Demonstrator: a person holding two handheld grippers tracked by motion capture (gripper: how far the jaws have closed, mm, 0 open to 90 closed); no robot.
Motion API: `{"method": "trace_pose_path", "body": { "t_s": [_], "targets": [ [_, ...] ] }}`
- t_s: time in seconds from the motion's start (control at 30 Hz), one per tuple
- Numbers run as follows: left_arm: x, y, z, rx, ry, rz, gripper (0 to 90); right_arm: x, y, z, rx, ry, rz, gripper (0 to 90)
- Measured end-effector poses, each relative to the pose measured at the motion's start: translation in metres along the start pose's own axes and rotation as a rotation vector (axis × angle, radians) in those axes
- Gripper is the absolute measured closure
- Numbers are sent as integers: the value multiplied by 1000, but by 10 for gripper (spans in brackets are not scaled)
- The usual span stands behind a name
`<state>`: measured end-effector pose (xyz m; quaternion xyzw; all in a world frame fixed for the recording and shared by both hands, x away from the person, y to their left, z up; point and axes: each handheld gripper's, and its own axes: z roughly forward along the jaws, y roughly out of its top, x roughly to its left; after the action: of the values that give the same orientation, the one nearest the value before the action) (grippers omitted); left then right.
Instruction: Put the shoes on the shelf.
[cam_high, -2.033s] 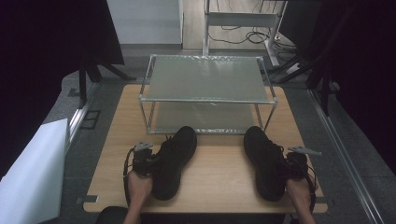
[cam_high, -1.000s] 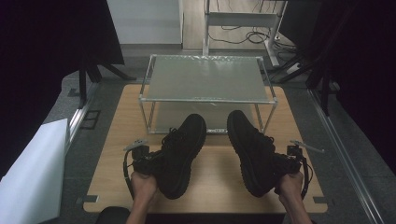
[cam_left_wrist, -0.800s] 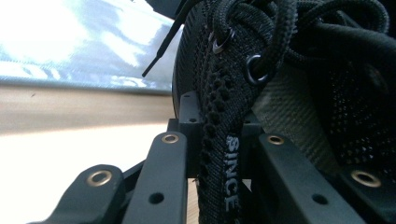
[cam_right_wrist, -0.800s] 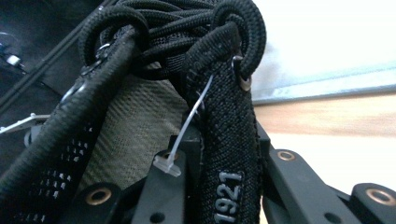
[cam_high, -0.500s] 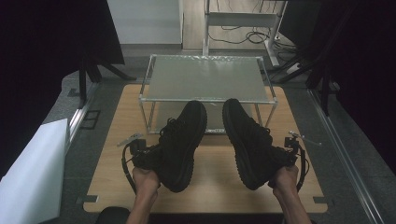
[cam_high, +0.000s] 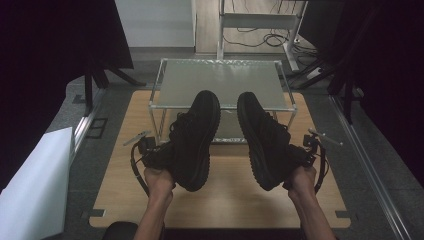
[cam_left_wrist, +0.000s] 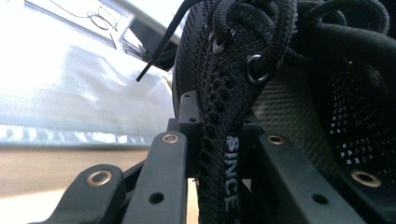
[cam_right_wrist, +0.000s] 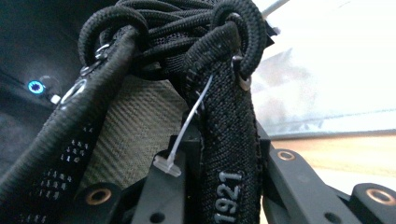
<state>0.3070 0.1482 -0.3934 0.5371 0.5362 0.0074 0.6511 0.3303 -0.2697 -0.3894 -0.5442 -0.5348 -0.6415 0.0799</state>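
1. High view: two black shoes are held above the wooden table (cam_high: 225, 200), toes pointing away from the person toward the metal rack (cam_high: 220, 82).
2. The left gripper (cam_high: 159, 159) holds the left shoe (cam_high: 195, 140) at its near, heel-side part; the left hand (cam_high: 159, 179) is just below it.
3. The right gripper (cam_high: 299, 157) holds the right shoe (cam_high: 262, 140) the same way, with the right hand (cam_high: 301, 181) beneath.
4. The shoes hang side by side, near each other but apart, their toes overlapping the rack's front edge in the picture.
5. Left gripper view: the jaws are clamped on a narrow strip of the left shoe's upper (cam_left_wrist: 224, 154), the eyelet edge printed "SINCE"; the pads press it from both sides, with laces (cam_left_wrist: 271, 28) bunched above.
6. Right gripper view: the jaws are pinched together on the right shoe's eyelet strip (cam_right_wrist: 229, 154), printed "1921"; a clear plastic tag (cam_right_wrist: 180, 144) hangs from an eyelet just beside it.
7. Both sets of jaws stand only narrowly apart, by the thickness of the fabric.
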Motion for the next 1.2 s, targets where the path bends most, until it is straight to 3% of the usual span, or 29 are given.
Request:
{"method": "trace_pose_path", "body": {
  "t_s": [0.07,0.27,0.6,0.83,1.2],
  "targets": [
    [-3,5,4,-6,2,-3,786,2,8,6,-12,13,34,759],
    [-7,19,22,-30,8,-39,785,11,21,22,-24,15,56,758],
    [-10,42,42,-69,28,-83,783,19,40,46,-39,-7,62,758],
    [-14,68,61,-76,82,-75,779,18,60,67,-65,-30,70,758],
    [-7,93,84,-75,172,-83,778,11,84,90,-87,-115,65,757]
  ]
}}
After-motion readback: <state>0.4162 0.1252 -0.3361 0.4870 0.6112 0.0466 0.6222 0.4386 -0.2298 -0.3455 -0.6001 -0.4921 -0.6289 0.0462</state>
